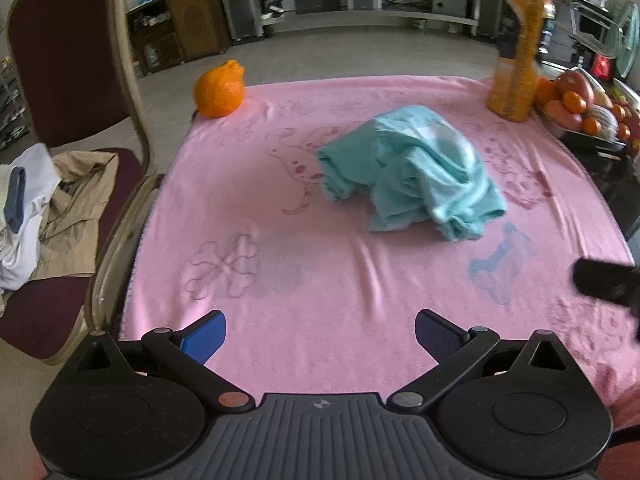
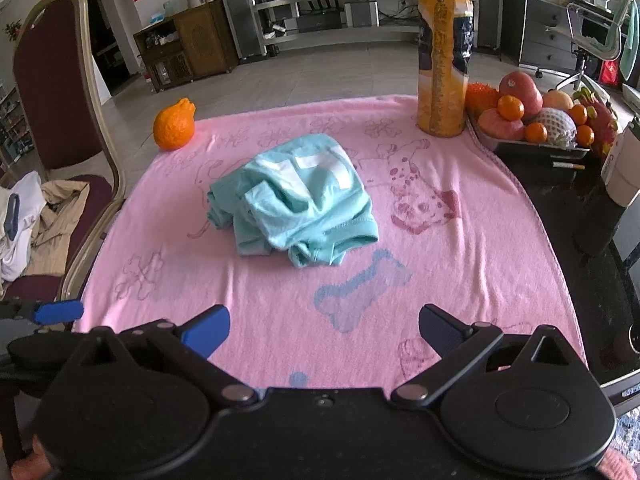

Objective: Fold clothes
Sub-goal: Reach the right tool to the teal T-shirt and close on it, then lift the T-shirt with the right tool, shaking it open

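Teal garment [image 2: 294, 208] in a crumpled heap near the middle of the pink towel [image 2: 460, 280], white printed patches showing on its upper folds, hem bunched toward the near side. Same heap in the left wrist view [image 1: 412, 172], a little right of centre, blurred along its top edge. Not folded yet.

Left gripper [image 1: 320, 334] low over the near edge of the towel, spread wide, nothing between its fingers [image 1: 206, 336], well short of the garment. Right gripper [image 2: 324, 330] likewise released and empty, hanging above the towel just past a blue bone print, fingers [image 2: 210, 330] clear of the cloth. One blue pad and one dark pad on each tool. A blue pad of the left tool poking in at the left margin of the right wrist view; a dark blurred shape at the right margin of the left wrist view, too smeared to tell what part.

Bumpy orange fruit [image 2: 174, 124] at the far-left corner of the towel, well apart from the garment. Tall orange juice bottle [image 2: 442, 52] upright at the far-right corner, just beside a tray of fruit [image 2: 536, 142] on the dark tabletop. Maroon chair [image 2: 60, 80] left of the table, beige and white clothes [image 2: 44, 224] piled on its seat.
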